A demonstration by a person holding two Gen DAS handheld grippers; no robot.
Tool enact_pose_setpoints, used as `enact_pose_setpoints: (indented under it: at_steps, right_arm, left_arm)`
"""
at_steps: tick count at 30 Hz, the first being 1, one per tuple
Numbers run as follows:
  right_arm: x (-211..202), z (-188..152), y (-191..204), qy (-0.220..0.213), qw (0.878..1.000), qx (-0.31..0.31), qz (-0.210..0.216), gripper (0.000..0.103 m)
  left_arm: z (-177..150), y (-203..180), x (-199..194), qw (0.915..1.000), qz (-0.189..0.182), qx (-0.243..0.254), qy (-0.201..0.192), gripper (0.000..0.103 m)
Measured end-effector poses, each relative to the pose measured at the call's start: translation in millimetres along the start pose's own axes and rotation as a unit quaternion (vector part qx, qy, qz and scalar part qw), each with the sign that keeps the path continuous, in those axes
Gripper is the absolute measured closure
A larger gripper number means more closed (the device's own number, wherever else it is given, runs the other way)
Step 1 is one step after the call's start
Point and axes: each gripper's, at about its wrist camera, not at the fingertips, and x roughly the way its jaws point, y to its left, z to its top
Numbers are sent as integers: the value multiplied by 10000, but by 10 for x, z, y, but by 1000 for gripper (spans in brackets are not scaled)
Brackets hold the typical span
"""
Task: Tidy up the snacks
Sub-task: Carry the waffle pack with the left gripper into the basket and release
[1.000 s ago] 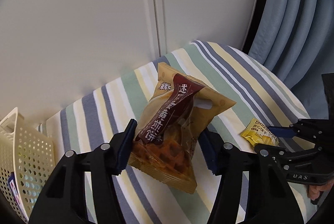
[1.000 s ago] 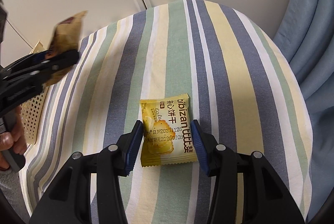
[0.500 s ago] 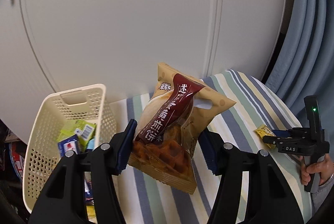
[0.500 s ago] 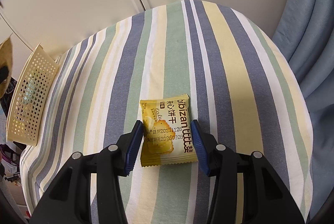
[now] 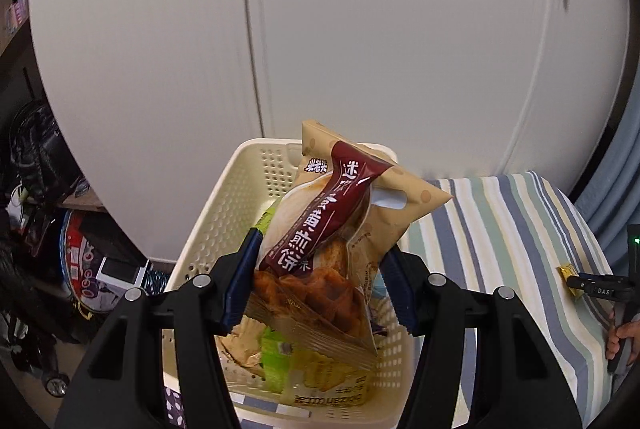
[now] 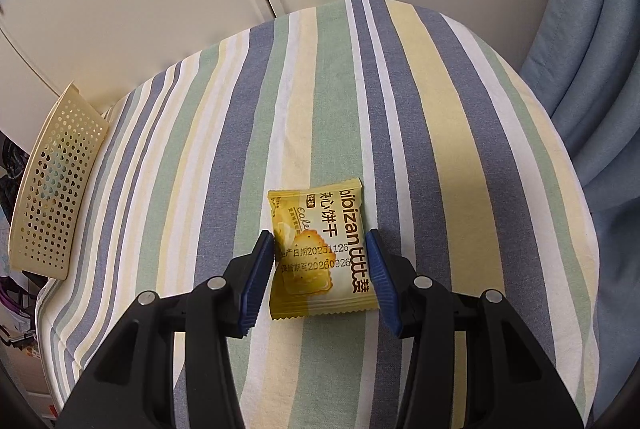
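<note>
White cupboard doors (image 5: 360, 29) fill the background behind a striped cloth (image 6: 400, 109), and at the far left edge of that cloth sits the cream perforated basket (image 5: 224, 213), already holding a green packet (image 5: 276, 361) and a yellow packet (image 5: 328, 389). Over the basket my left gripper (image 5: 316, 289) pinches the tan waffle-biscuit bag (image 5: 340, 229) by its lower half, the bag standing tilted above the packets. Further right, my right gripper (image 6: 320, 285) is spread around the small yellow biscuit packet (image 6: 320, 249) lying flat on the cloth, its blue pads just beside the packet's edges.
</note>
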Motion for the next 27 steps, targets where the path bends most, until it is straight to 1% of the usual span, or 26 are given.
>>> enact_pose_setpoints:
  at_steps: [2, 3, 4, 5, 6, 7, 10, 14, 16, 19, 23, 25, 27]
  right_arm:
    - [2, -1, 5, 1, 10000, -11, -11, 55]
    - [4, -2, 9, 2, 10000, -18, -18, 55]
    - [4, -5, 13, 2, 10000, -23, -24, 55]
    - [5, -6, 16, 2, 10000, -27, -29, 55]
    - [7, -7, 21, 2, 10000, -29, -33, 55]
    - [7, -8, 21, 2, 10000, -31, -36, 55]
    - [10, -8, 29, 5, 10000, -43, -55, 55]
    - [7, -8, 31, 6, 10000, -34, -49, 55]
    - [4, -10, 27, 4, 10000, -23, -38, 55]
    - [2, -12, 18, 3, 10000, -11, -27, 55]
    - [-5, -13, -3, -1, 10000, 27, 9, 55]
    - [-13, -10, -31, -10, 9999, 89, 74, 55]
    - [-22, 1, -75, -1, 9997, 168, 166, 55]
  left_arm:
    - [-35, 122, 34, 9999, 68, -144, 45, 43]
    - [-54, 168, 62, 9997, 118, -197, 81, 41]
    - [-69, 201, 93, 9995, 161, -235, 116, 34]
    - [-84, 230, 111, 9993, 233, -269, 150, 15]
    - [-106, 259, 123, 9987, 358, -315, 160, 7]
    - [-139, 272, 116, 9983, 458, -352, 124, 3]
    - [-240, 264, 106, 9969, 503, -598, 2, 3]
    - [-422, 329, -2, 9898, 528, -1292, -285, 3]
    - [-507, 292, -45, 9863, 601, -1479, -422, 3]
    - [-590, 226, -67, 9839, 746, -1523, -560, 3]
    - [-623, 135, -110, 9844, 1003, -1281, -674, 3]
    - [-611, 127, -161, 9836, 1078, -1232, -752, 3]
    - [-626, 155, -185, 9833, 1062, -1250, -791, 3]
